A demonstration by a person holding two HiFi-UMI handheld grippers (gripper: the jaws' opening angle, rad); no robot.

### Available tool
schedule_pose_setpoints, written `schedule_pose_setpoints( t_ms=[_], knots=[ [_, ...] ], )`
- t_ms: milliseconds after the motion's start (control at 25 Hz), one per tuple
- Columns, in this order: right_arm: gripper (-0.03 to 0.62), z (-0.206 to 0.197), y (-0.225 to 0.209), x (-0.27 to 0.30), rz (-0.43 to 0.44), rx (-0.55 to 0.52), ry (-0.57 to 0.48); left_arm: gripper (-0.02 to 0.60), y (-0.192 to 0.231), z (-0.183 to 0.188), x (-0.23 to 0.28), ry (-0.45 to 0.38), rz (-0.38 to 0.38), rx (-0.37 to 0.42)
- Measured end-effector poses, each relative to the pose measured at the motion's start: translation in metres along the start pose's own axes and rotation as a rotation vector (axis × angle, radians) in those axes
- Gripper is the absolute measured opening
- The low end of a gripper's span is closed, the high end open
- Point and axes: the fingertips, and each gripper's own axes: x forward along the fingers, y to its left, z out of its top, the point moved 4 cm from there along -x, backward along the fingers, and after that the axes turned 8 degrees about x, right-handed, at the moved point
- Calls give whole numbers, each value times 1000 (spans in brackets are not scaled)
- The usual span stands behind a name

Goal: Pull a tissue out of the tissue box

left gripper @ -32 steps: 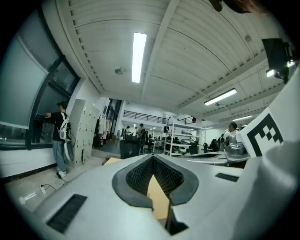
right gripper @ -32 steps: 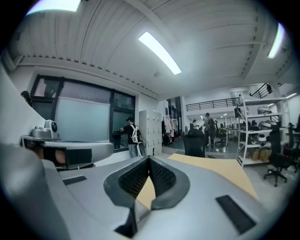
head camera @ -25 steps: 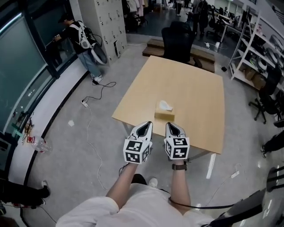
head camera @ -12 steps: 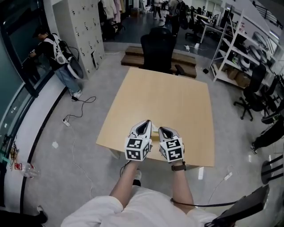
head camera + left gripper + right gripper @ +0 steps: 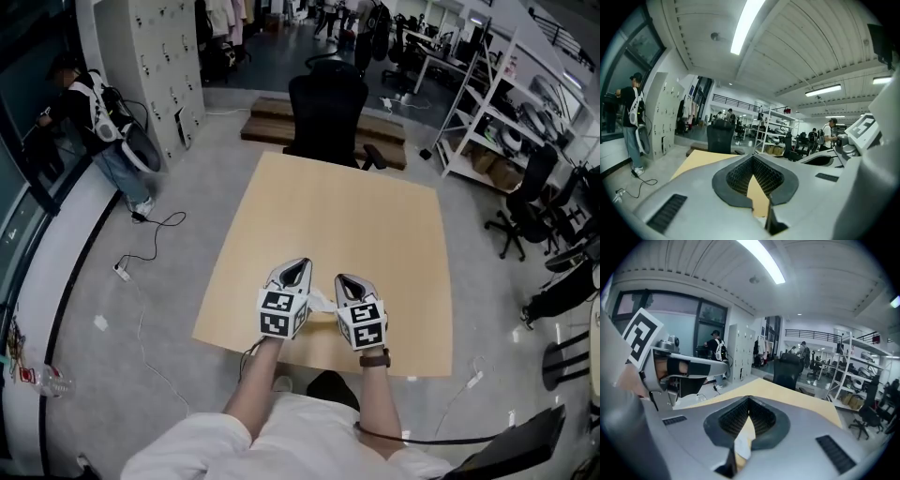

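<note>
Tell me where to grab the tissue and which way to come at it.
Pinch the tissue by its raised white tuft, coming down from above: it stands up between the two tools, so the top is the free part. The right tool looks nearest; its tips are together, so open them first.

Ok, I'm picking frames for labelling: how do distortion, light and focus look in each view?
Head view: sharp, evenly lit, wide-angle bowing of the table edges. Left gripper view: heavy fisheye, black corners, blown-out ceiling light. Right gripper view: same fisheye, a blurred white patch low between the jaws.
</note>
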Motion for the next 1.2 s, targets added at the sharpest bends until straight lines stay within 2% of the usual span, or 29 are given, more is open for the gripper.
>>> schedule_pose_setpoints(
  t_ms=[160,320,480,680,960,1080,1200],
  knots=[
    [-2,-31,-28,9,-28,53,89,-2,-3,-30,29,88,-39,-34],
    [-2,-42,-69,31,-69,127,118,-2,-5,-51,70,177,-74,-29],
    [-2,-56,-86,58,-23,117,185,-2,2,-74,97,247,-90,-32],
    [-2,-82,-78,76,102,60,298,-2,12,-99,109,310,-97,-60],
    [0,-118,-43,103,269,-33,403,-2,34,-128,110,374,-81,-119],
    [2,-133,-34,111,284,-58,427,-2,34,-138,110,391,-87,-137],
    [27,-147,-33,120,257,-96,461,-2,36,-145,110,403,-90,-152]
  ],
)
